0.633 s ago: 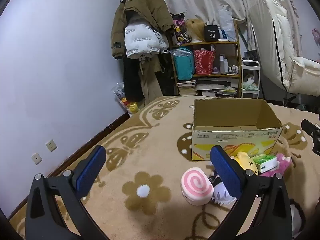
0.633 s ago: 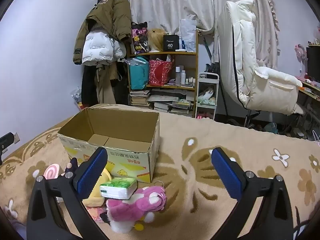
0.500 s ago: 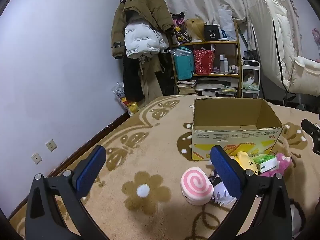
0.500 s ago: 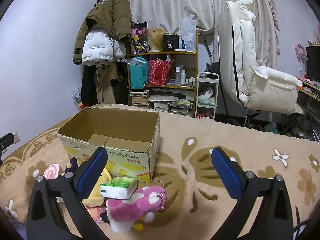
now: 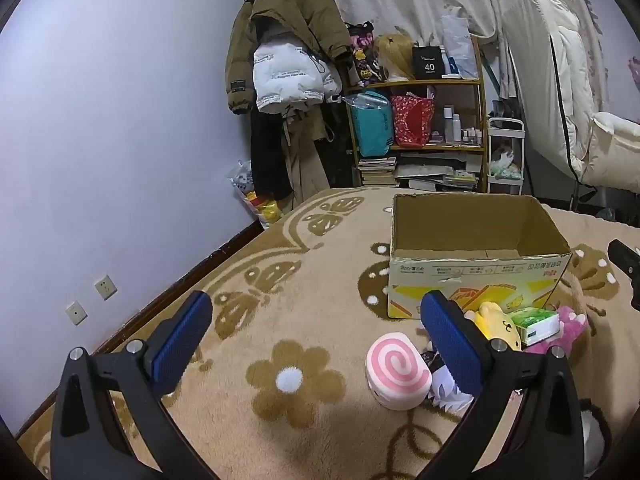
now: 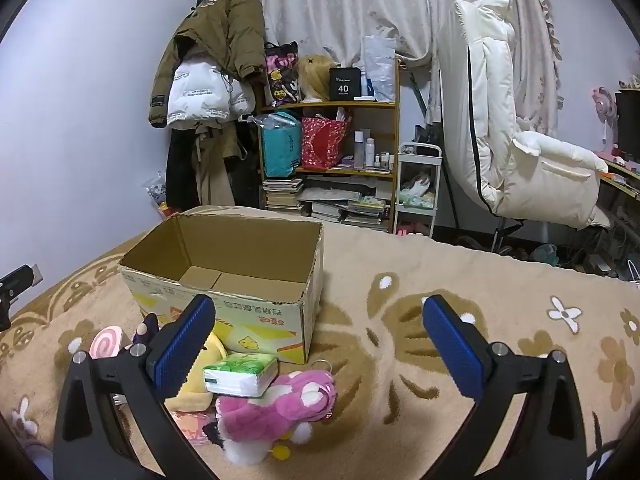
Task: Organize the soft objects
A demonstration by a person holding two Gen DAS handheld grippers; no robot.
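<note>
An open, empty cardboard box (image 5: 476,276) (image 6: 224,280) stands on the carpet. In front of it lie a pink swirl-roll plush (image 5: 396,370) (image 6: 106,342), a yellow plush (image 5: 498,322) (image 6: 194,394), a green tissue pack (image 5: 538,320) (image 6: 242,372) and a pink plush (image 5: 570,324) (image 6: 280,404). My left gripper (image 5: 316,336) is open and empty, left of the pile. My right gripper (image 6: 320,340) is open and empty, above and right of the pile.
A beige flower-patterned carpet (image 5: 280,280) covers the surface. A wall (image 5: 100,140) runs along the left. Behind stand a coat rack with jackets (image 5: 288,60), a cluttered wooden shelf (image 6: 344,160) and a white padded chair (image 6: 520,160).
</note>
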